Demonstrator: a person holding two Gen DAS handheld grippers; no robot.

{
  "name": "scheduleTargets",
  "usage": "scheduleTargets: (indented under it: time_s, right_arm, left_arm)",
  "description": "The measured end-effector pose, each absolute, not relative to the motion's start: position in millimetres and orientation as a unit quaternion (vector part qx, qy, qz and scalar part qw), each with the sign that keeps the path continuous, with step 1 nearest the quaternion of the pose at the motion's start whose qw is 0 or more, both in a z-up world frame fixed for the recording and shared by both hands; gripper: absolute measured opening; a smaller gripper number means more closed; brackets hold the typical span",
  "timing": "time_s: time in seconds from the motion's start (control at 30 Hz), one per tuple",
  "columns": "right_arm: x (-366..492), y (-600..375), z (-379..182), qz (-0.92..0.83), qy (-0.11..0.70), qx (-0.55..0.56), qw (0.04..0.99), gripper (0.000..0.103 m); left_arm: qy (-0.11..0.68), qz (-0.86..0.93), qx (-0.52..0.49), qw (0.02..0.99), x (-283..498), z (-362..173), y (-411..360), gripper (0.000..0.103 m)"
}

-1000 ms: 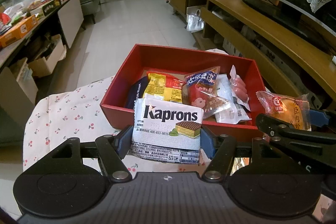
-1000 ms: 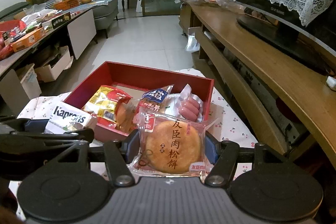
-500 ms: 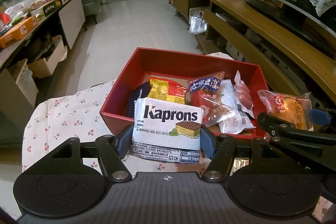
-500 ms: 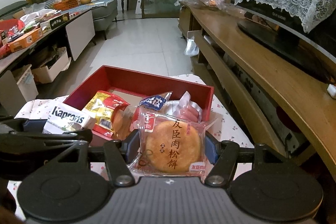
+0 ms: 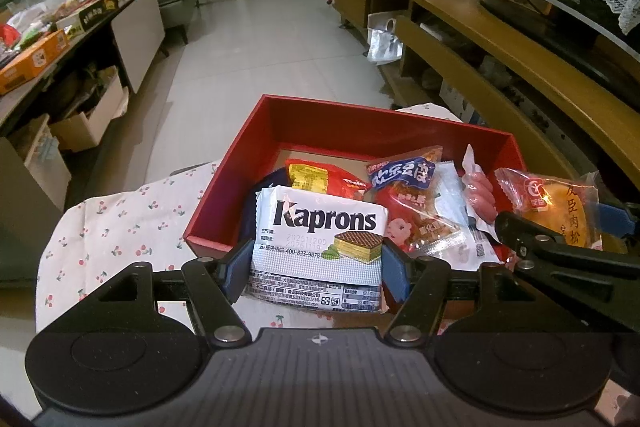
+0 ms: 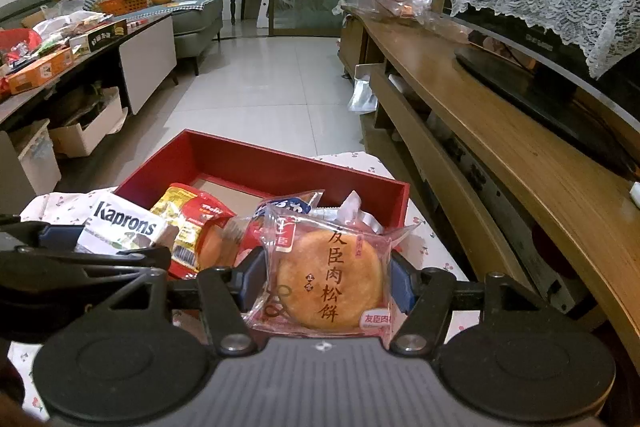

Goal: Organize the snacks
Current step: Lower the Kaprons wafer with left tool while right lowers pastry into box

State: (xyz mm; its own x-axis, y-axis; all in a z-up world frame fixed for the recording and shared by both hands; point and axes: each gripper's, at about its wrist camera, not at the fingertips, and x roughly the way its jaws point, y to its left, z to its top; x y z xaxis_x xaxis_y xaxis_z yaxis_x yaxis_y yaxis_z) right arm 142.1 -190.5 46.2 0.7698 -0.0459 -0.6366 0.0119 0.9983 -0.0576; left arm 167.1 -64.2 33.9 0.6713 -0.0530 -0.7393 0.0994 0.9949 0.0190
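Observation:
My left gripper [image 5: 316, 263] is shut on a white Kaprons wafer pack [image 5: 320, 227], held above the near wall of the red box [image 5: 360, 119]. A round meat-floss cake in clear wrap [image 6: 328, 283] sits squeezed between the blue pads of my right gripper [image 6: 326, 287], which is shut on it at the box's near right side. Inside the box lie a yellow-red snack bag [image 5: 320, 179], a blue-red packet [image 5: 404, 179] and a sausage pack [image 5: 476, 191]. Each gripper shows in the other's view: the cake [image 5: 560, 211] at right, the wafer pack [image 6: 120, 227] at left.
The box rests on a cherry-print cloth [image 5: 112, 227]. A long wooden TV bench [image 6: 500, 147] runs along the right. A cluttered low table [image 5: 60, 39] stands at left, with cardboard boxes [image 5: 88, 119] under it. Tiled floor [image 6: 260, 83] lies beyond.
Both grippers have drawn back slightly toward me with their packs still held; the red box now sits a little lower and farther in both views.

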Motion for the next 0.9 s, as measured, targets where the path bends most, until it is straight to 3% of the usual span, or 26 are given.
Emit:
scheduleTargets:
  time_s: [0.9]
  right_arm:
    - [193.3,-192.5,19.8,-0.01,0.358,-0.03,0.933,0.07]
  left_arm:
    - [0.417,-0.031,0.04,0.908,205.1,11.0,-68.1,0.071]
